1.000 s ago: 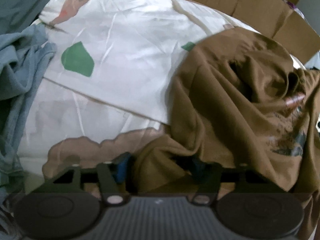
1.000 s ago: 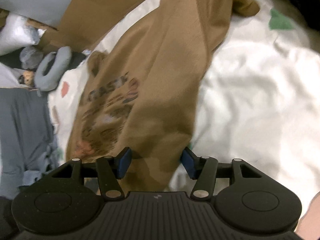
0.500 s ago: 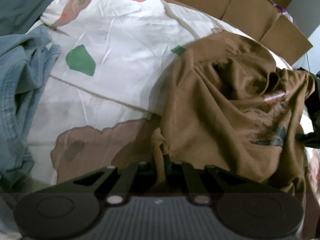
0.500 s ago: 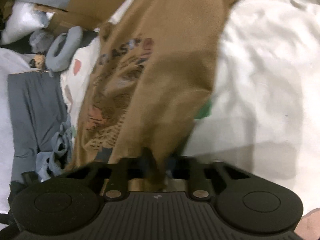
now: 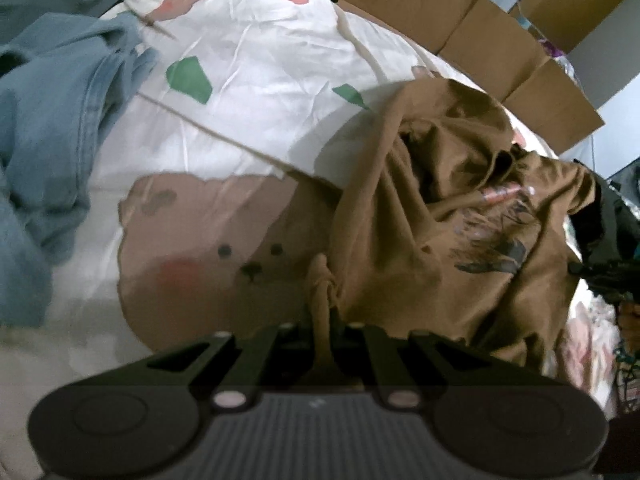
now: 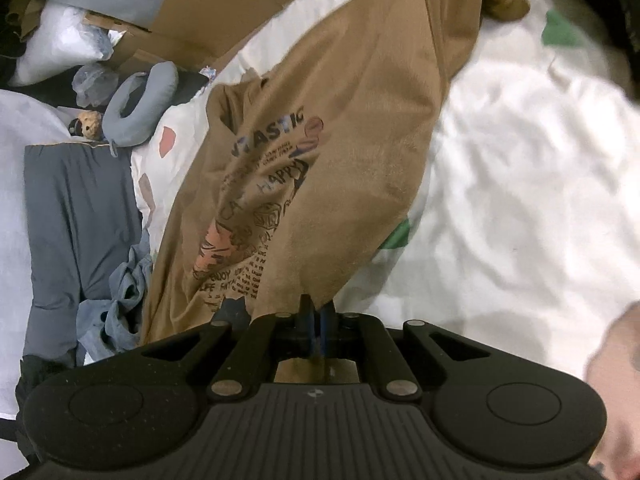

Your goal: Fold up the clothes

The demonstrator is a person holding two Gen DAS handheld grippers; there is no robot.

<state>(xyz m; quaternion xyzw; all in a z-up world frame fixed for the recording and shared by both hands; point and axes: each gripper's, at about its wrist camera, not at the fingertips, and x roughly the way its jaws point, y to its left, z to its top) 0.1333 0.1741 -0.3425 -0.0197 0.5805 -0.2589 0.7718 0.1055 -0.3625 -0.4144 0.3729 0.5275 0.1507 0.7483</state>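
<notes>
Both the left gripper (image 5: 322, 326) and the right gripper (image 6: 316, 320) pinch bunched edges of the brown printed T-shirt (image 6: 320, 152). The shirt stretches lengthwise between them over the bear-print bedsheet (image 5: 240, 80). Cardboard boxes (image 5: 460, 20) stand along the bed's far edge; their contents are hidden.

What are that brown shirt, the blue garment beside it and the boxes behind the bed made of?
The brown shirt looks like soft matte cotton jersey: it drapes in loose folds and carries a flat printed graphic. The blue garment seems to be washed denim, judging by its faded tone and stitched seam. The boxes look like plain corrugated cardboard, dull brown with creased flaps.
</notes>
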